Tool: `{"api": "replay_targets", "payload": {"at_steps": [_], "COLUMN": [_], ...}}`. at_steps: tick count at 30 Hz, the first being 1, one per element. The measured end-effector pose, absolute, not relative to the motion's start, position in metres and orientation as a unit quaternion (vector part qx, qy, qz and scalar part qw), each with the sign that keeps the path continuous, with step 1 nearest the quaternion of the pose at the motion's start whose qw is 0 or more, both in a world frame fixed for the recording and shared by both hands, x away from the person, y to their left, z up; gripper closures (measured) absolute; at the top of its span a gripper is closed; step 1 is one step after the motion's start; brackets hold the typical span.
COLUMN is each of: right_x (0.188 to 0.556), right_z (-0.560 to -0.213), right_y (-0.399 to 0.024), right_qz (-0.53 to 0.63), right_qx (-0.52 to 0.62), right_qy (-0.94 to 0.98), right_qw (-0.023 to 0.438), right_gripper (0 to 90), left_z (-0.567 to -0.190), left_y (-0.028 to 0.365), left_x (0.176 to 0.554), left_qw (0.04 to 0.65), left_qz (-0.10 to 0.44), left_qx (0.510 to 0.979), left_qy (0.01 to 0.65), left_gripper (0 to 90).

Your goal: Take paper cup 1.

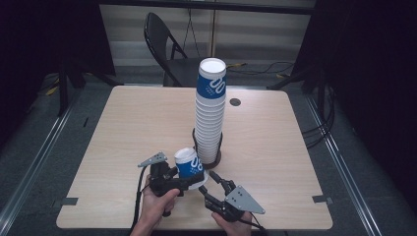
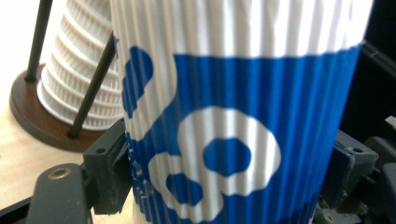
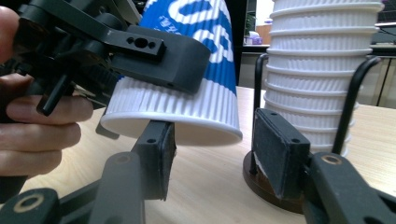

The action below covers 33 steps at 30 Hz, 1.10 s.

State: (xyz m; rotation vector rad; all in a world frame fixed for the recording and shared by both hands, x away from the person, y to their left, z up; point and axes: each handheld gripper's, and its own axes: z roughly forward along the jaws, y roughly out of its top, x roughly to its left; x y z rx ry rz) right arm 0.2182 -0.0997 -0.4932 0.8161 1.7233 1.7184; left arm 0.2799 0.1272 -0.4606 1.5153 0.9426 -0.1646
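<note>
Blue and white ribbed paper cup (image 1: 190,166) tipped upside down, wide rim facing the right hand-held gripper (image 1: 212,186).

Held tight across its blue middle by the left hand-held gripper (image 1: 178,178), black pads pressed on both sides, just above the pale wooden tabletop (image 1: 123,132). Long axis tilted, small end up and away toward the tall stack of white ribbed paper cups (image 1: 210,108) in the brown wire holder (image 1: 216,158), open mouth (image 3: 173,128) down and toward the near edge. Right hand-held gripper half open, holding nothing, jaws pointing up at the rim from just below and beside it; one pad (image 3: 161,154) right under the rim, the other (image 3: 278,154) off to the side by the holder. Right one nearer the rim, so likely next to pinch it there.
</note>
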Motion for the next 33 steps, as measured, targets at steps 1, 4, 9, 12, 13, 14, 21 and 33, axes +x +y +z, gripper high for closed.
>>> {"api": "replay_targets", "payload": {"at_steps": [1, 4, 9, 12, 13, 14, 21, 33], "right_x": [0.218, 0.218, 0.219, 0.222, 0.225, 0.225, 0.232, 0.231], "right_z": [-0.494, -0.495, -0.495, -0.494, -0.492, -0.492, -0.49, -0.495], "right_y": [-0.099, -0.097, -0.094, -0.093, -0.092, -0.092, -0.089, -0.093], "right_qz": [0.644, 0.642, 0.648, 0.652, 0.655, 0.655, 0.667, 0.678], "right_qx": [0.302, 0.297, 0.288, 0.29, 0.286, 0.286, 0.281, 0.279], "right_qy": [0.644, 0.645, 0.635, 0.631, 0.628, 0.628, 0.617, 0.595], "right_qw": [0.284, 0.287, 0.305, 0.304, 0.308, 0.308, 0.309, 0.329], "right_gripper": [49.7, 51.2, 53.2, 52.9, 54.0, 54.0, 60.4, 83.4], "left_z": [-0.461, -0.463, -0.46, -0.459, -0.458, -0.457, -0.454, -0.459], "left_y": [0.127, 0.128, 0.126, 0.125, 0.124, 0.123, 0.118, 0.11], "left_x": [0.28, 0.279, 0.276, 0.273, 0.272, 0.271, 0.266, 0.268], "left_qw": [0.625, 0.623, 0.628, 0.628, 0.629, 0.631, 0.636, 0.639], "left_qz": [-0.072, -0.077, -0.094, -0.099, -0.099, -0.101, -0.113, -0.13], "left_qx": [0.66, 0.657, 0.65, 0.649, 0.646, 0.645, 0.641, 0.645], "left_qy": [0.411, 0.417, 0.418, 0.417, 0.42, 0.418, 0.416, 0.399], "left_gripper": [19.9, 19.9, 19.9, 19.9, 19.9, 19.9, 19.8, 16.3]}}
